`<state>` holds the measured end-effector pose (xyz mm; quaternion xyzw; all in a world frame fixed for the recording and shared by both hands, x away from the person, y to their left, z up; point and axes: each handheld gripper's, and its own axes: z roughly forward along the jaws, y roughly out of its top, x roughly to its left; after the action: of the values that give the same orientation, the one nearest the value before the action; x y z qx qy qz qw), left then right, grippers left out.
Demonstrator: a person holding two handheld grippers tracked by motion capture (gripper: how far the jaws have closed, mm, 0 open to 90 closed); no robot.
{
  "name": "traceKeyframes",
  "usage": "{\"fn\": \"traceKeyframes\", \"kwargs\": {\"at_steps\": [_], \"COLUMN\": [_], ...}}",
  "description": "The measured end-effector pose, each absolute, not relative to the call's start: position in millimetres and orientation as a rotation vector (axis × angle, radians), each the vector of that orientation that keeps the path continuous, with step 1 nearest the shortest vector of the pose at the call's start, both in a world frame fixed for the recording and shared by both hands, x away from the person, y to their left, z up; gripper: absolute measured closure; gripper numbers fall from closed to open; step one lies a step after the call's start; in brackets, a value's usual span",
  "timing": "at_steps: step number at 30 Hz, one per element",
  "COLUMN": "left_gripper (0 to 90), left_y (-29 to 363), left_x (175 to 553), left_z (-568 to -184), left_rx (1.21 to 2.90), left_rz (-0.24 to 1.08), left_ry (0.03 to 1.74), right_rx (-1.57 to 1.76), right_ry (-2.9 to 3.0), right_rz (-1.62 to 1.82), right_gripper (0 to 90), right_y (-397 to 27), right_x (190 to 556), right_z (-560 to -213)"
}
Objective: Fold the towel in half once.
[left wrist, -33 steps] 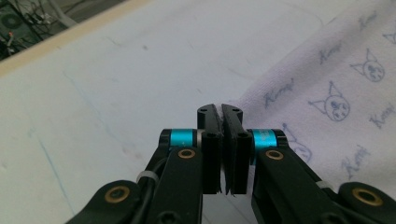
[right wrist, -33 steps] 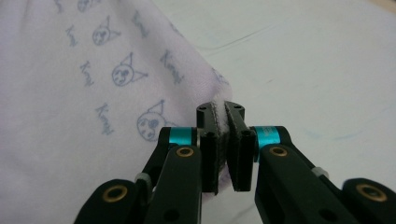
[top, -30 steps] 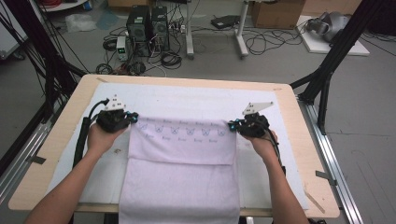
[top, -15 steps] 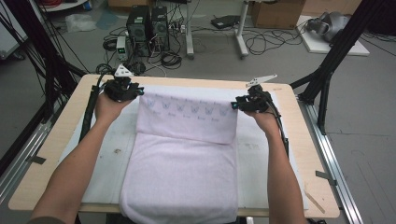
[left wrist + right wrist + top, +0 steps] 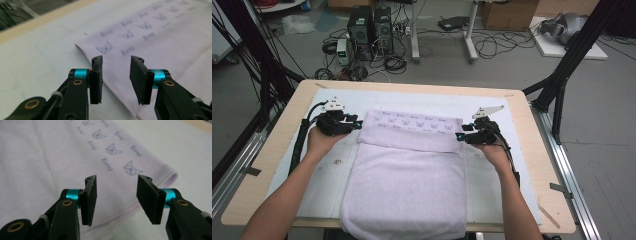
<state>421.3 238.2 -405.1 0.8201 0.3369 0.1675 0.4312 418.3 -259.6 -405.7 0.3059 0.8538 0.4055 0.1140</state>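
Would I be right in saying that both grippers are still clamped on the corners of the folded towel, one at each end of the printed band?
Not quite. Both gripper views show the jaws apart with nothing between them: the left gripper and right gripper have just been opening and have let go. They do sit at either end of the towel's printed band.

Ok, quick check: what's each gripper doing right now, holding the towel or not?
Left gripper: open, jaws just opened, holding nothing; the towel edge lies under the gap.
Right gripper: open, jaws just opened, holding nothing, above the towel's corner.
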Motion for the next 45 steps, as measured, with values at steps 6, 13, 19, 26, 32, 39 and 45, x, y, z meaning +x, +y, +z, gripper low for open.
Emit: {"fn": "traceKeyframes", "kwargs": {"at_steps": [6, 13, 19, 26, 32, 39, 45], "left_gripper": [65.2, 68.1, 66.7, 81.7, 86.3, 86.3, 86.4], "left_y": [235.4, 229.9, 225.1, 222.4, 223.5, 230.5, 232.4], "left_x": [411.7, 408.4, 408.3, 406.3, 405.8, 402.6, 396.6], "left_z": [-421.1, -431.9, -443.5, -442.0, -439.5, -426.5, -412.0], "left_rx": [2.077, 2.127, 2.162, 2.184, 2.177, 2.113, 2.076], "left_rz": [0.379, 0.353, 0.362, 0.433, 0.437, 0.444, 0.451], "left_ry": [0.793, 0.758, 0.788, 0.798, 0.801, 0.806, 0.796], "right_rx": [0.864, 0.851, 0.812, 0.822, 0.769, 0.786, 0.786], "right_ry": [2.514, 2.514, 2.563, 2.603, 2.615, 2.556, 2.497], "right_rz": [1.208, 1.231, 1.198, 1.143, 1.127, 1.211, 1.284], "right_gripper": [51.8, 53.1, 53.7, 66.9, 84.6, 86.9, 87.0], "right_y": [-255.6, -256.7, -246.6, -236.8, -234.3, -244.2, -250.0], "right_x": [403.9, 393.6, 391.9, 396.0, 396.1, 395.6, 391.5], "right_z": [-413.2, -424.0, -430.8, -442.6, -439.4, -427.7, -415.0]}}
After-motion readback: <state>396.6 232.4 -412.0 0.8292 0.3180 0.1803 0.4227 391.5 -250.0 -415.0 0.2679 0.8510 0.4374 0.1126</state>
